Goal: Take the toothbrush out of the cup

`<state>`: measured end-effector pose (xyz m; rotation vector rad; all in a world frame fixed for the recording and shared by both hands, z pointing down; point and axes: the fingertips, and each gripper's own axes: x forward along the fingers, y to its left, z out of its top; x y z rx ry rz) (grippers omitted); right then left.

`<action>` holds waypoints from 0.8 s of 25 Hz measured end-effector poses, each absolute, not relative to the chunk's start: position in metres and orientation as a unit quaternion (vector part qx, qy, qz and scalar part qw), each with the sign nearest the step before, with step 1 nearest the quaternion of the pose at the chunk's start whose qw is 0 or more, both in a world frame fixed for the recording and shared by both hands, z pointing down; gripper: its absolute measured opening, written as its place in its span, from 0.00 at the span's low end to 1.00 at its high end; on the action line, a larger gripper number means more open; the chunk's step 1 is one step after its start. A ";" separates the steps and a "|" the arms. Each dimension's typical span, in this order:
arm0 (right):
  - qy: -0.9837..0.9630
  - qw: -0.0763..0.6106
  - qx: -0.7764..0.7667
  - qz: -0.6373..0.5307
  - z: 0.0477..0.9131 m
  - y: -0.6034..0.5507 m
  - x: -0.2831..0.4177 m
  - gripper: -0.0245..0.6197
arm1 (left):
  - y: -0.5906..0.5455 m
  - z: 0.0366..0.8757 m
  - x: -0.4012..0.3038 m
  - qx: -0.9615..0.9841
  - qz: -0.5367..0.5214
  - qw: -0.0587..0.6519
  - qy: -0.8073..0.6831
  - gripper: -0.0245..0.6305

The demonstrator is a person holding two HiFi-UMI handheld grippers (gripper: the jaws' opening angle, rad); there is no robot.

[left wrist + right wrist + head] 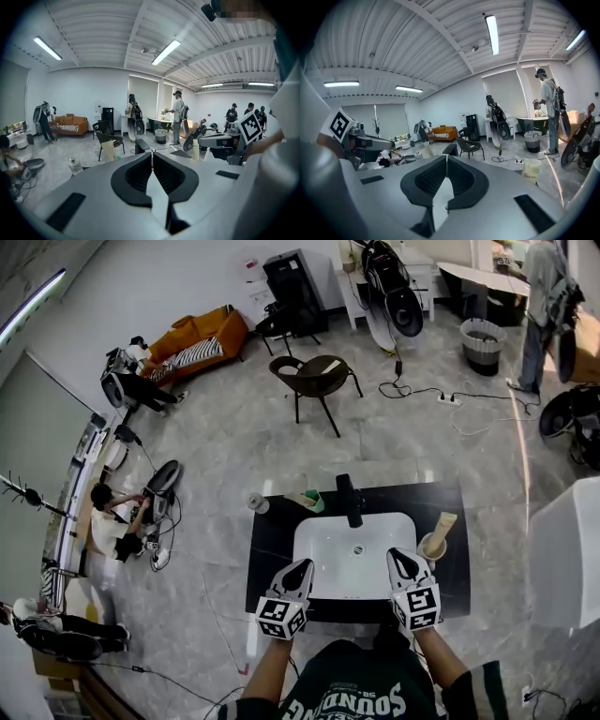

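Observation:
A tan cup (431,548) stands on the black counter (272,549) to the right of the white sink (352,559). A pale toothbrush (442,526) sticks out of it, leaning up and to the right. My right gripper (397,559) hovers over the sink's right front corner, just left of the cup and apart from it, with its jaws shut and empty. My left gripper (302,568) is over the sink's left front corner, also shut and empty. In the right gripper view the shut jaws (446,157) point past the cup (531,169), which sits to their right.
A black faucet (349,500) rises behind the sink. A green item (310,500) and a small bottle (258,503) stand at the counter's back left. Beyond the counter are a dark chair (314,378), floor cables (450,399) and a white cabinet (567,554) at the right.

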<state>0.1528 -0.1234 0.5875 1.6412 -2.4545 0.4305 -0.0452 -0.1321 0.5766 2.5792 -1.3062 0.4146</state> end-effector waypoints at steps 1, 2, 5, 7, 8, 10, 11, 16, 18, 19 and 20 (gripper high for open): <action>-0.821 0.081 0.546 0.145 0.591 -0.129 0.150 0.10 | -0.137 0.580 -0.048 0.876 0.141 0.113 -0.447 0.06; -0.822 0.084 0.544 0.147 0.593 -0.133 0.147 0.10 | -0.142 0.584 -0.051 0.875 0.140 0.116 -0.449 0.06; -0.821 0.093 0.543 0.152 0.594 -0.146 0.135 0.10 | -0.157 0.588 -0.062 0.880 0.123 0.131 -0.440 0.06; -0.817 0.098 0.548 0.151 0.592 -0.157 0.128 0.10 | -0.170 0.588 -0.069 0.885 0.106 0.140 -0.431 0.06; -0.815 0.100 0.551 0.150 0.590 -0.163 0.126 0.10 | -0.178 0.589 -0.073 0.886 0.105 0.141 -0.428 0.06; -0.808 0.098 0.561 0.150 0.586 -0.169 0.120 0.10 | -0.190 0.595 -0.081 0.890 0.114 0.137 -0.420 0.06; -0.805 0.096 0.566 0.151 0.583 -0.170 0.117 0.10 | -0.195 0.599 -0.085 0.892 0.119 0.136 -0.414 0.06; -0.790 0.097 0.585 0.153 0.576 -0.174 0.107 0.10 | -0.226 0.609 -0.102 0.903 0.120 0.137 -0.389 0.06; -0.790 0.097 0.585 0.159 0.579 -0.176 0.100 0.10 | -0.236 0.616 -0.107 0.905 0.114 0.143 -0.383 0.07; -0.789 0.097 0.585 0.161 0.580 -0.177 0.097 0.10 | -0.240 0.620 -0.110 0.906 0.114 0.145 -0.381 0.07; -0.788 0.099 0.585 0.160 0.581 -0.179 0.094 0.10 | -0.245 0.624 -0.112 0.907 0.116 0.145 -0.379 0.08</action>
